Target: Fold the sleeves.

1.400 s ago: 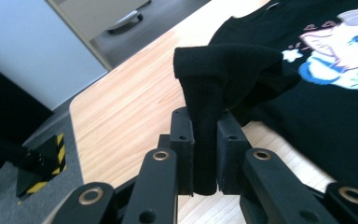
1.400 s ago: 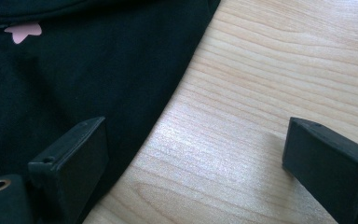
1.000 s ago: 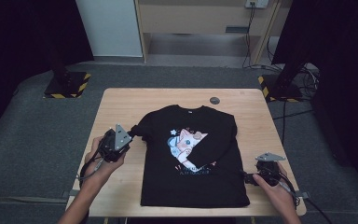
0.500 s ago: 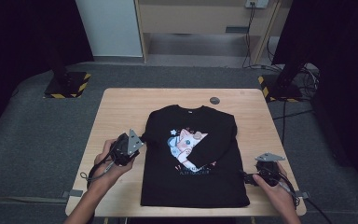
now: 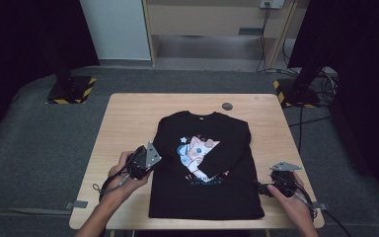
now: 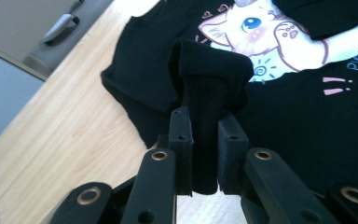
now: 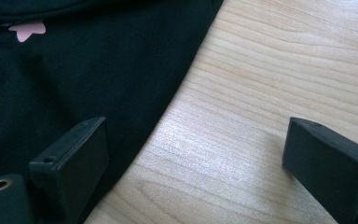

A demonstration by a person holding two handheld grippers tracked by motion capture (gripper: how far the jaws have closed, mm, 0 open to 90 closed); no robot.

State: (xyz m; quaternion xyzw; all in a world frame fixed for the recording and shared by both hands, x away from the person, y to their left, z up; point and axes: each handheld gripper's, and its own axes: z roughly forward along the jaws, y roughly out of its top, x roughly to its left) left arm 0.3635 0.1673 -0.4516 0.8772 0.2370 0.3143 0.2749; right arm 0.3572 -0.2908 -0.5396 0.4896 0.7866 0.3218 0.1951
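Observation:
A black sweatshirt with a cat print lies flat on the wooden table, and one sleeve is folded across its chest. My left gripper is at the shirt's left edge. In the left gripper view it is shut on the other sleeve's ribbed cuff, which stands up between the jaws above the shirt's body. My right gripper rests near the shirt's lower right corner. It is open, with one jaw over the hem and the other over bare wood.
A small dark disc lies on the table beyond the collar. Stand bases with yellow-black stripes sit on the floor at the far left and far right. A cabinet is behind the table.
My left gripper has moved right and nearer the person, carrying the sleeve cuff to the shirt's left edge. The right gripper has stayed put.

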